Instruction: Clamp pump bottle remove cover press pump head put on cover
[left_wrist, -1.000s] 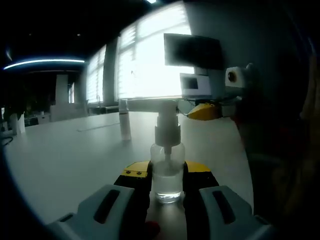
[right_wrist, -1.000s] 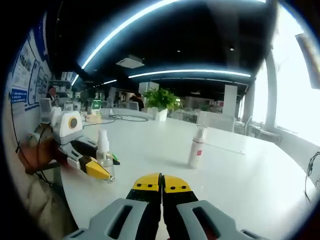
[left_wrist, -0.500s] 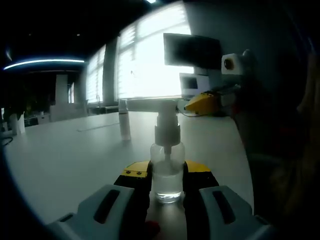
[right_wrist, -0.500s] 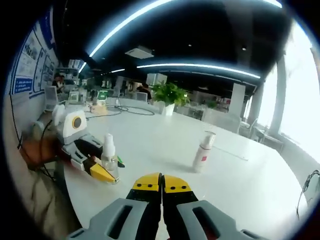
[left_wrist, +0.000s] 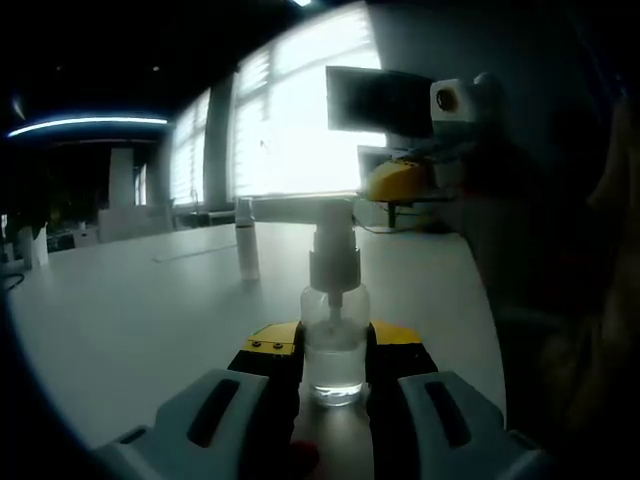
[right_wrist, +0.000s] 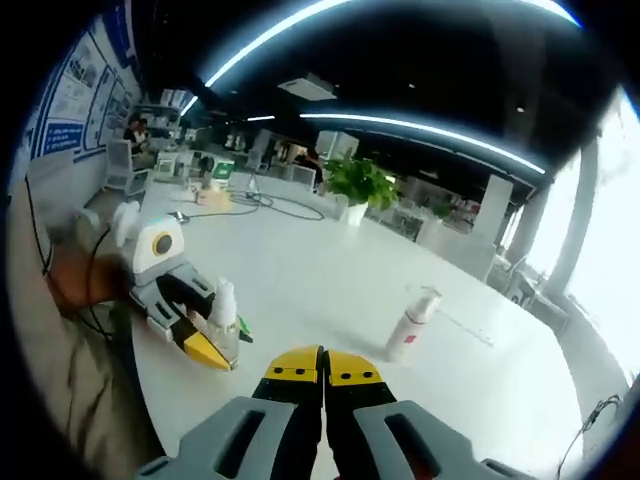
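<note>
Jaws of the left gripper (left_wrist: 334, 372), black with yellow tips, are clamped on the body of the small clear plastic pump bottle (left_wrist: 334, 345), which stands upright on the white counter (left_wrist: 140, 310); its white pump head (left_wrist: 333, 255) is bare, so the cover looks already off. In the left gripper view the right gripper (left_wrist: 400, 182) hangs above and behind the bottle, apart from it, and a slim white spray bottle (left_wrist: 248, 238) stands further back. In the right gripper view the right gripper's (right_wrist: 323, 372) jaws are pressed together on nothing, with the clamped bottle (right_wrist: 224, 322) below and to the left. Judging by this, pressing the pump is the step in hand: the closed jaws need to descend squarely onto the pump head.
</note>
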